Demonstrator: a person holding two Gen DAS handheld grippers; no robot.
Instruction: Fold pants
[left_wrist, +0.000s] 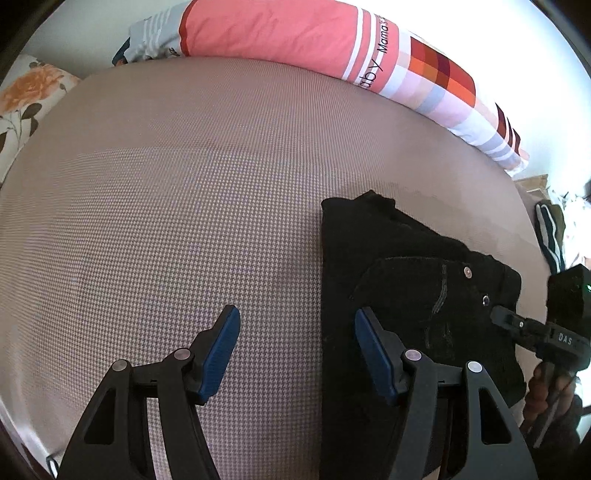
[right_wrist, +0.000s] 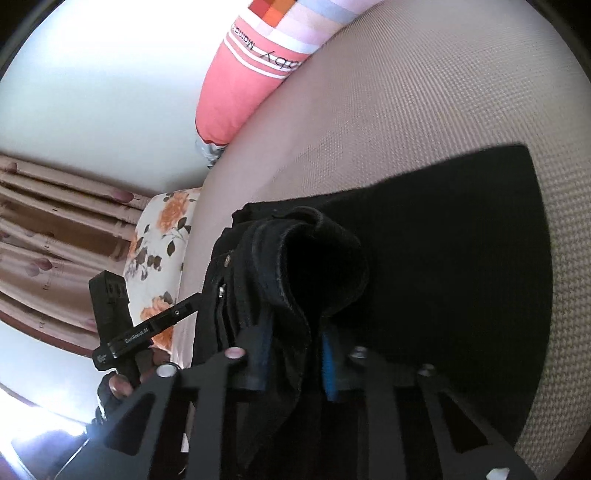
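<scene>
Most of the folding looks done already, going by how the black pants (left_wrist: 399, 280) lie: they sit as a compact dark stack on the bed (left_wrist: 184, 203), toward its near right part, with at least one layer doubled over another and the waist end, with its metal button and rivet, on top. No long legs trail out across the houndstooth cover, so I judge that what remains is a last fold or a tidy-up.

On the right, the right tool (right_wrist: 295, 354) is nearly closed on a bunched flap of the pants at the waist side; a thick roll of dark cloth stands up between its blue pads and curls over just ahead of them. That flap is lifted off the rest of the stack, which spreads flat beyond it.

On the left, the left tool (left_wrist: 295, 347) hangs well apart in its jaws and grips nothing. One pad is over bare bed cover, the other is over the left edge of the pants, and whether that pad touches the cloth I cannot tell.

A long striped pillow (left_wrist: 277, 33) lies along the far edge of the bed and a flowered cushion (left_wrist: 26, 96) sits at the far left corner, both clear of the pants.
</scene>
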